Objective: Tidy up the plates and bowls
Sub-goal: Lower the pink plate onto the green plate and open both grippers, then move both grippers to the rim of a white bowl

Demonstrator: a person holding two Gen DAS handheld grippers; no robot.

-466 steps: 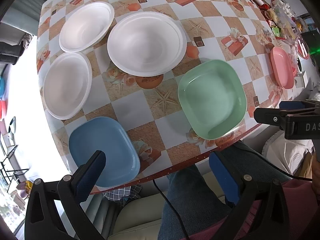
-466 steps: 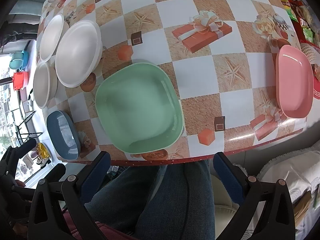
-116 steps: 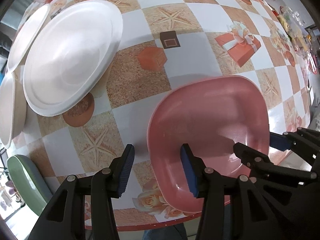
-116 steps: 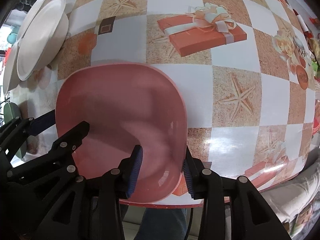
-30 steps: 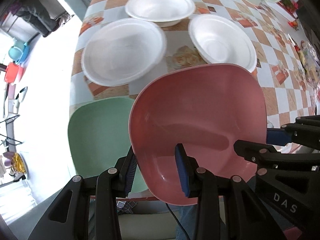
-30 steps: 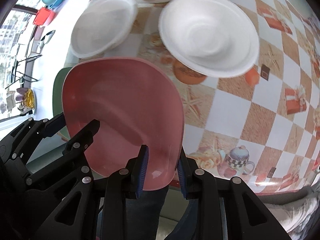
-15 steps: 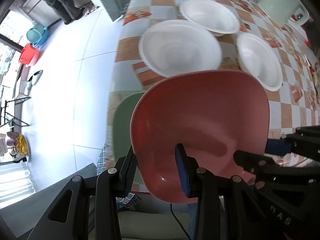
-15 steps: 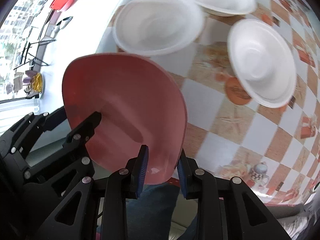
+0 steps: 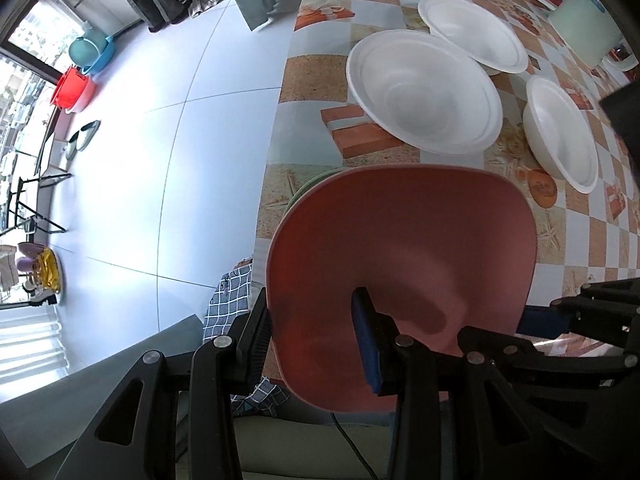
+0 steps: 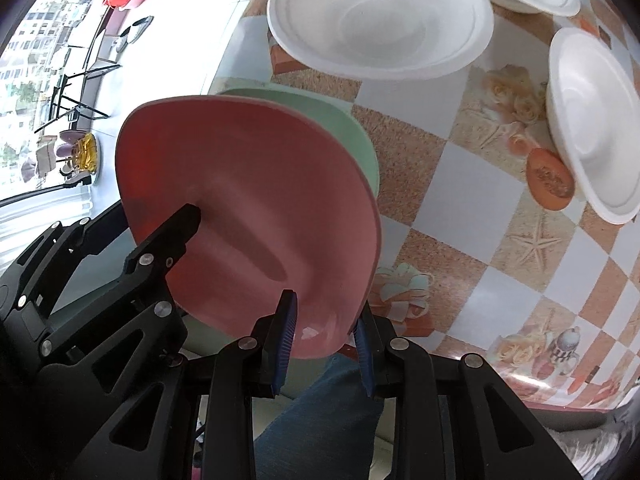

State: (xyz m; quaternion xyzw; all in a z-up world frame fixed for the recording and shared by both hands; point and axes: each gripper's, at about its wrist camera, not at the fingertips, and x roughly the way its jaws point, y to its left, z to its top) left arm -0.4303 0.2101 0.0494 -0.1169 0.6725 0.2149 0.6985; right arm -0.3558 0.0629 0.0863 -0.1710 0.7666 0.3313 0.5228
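Step in hand: I judged I was stacking; I held the pink plate over the green plate, which lay at the table's near corner.
Left gripper: its jaws pinched the pink plate's near rim, one pad under it, one inside.
Right gripper: its jaws pinched the same rim further along.
Pink plate: it reached forward from both jaws, off the table.
Next move: I reckoned I had to square the pink plate over the green one, lower it level, then spread both jaws.
Left view only: barely a sliver of green showed beyond the pink plate's far-left edge.
Right view only: the green plate's far and right rim showed, with three white bowls beyond.
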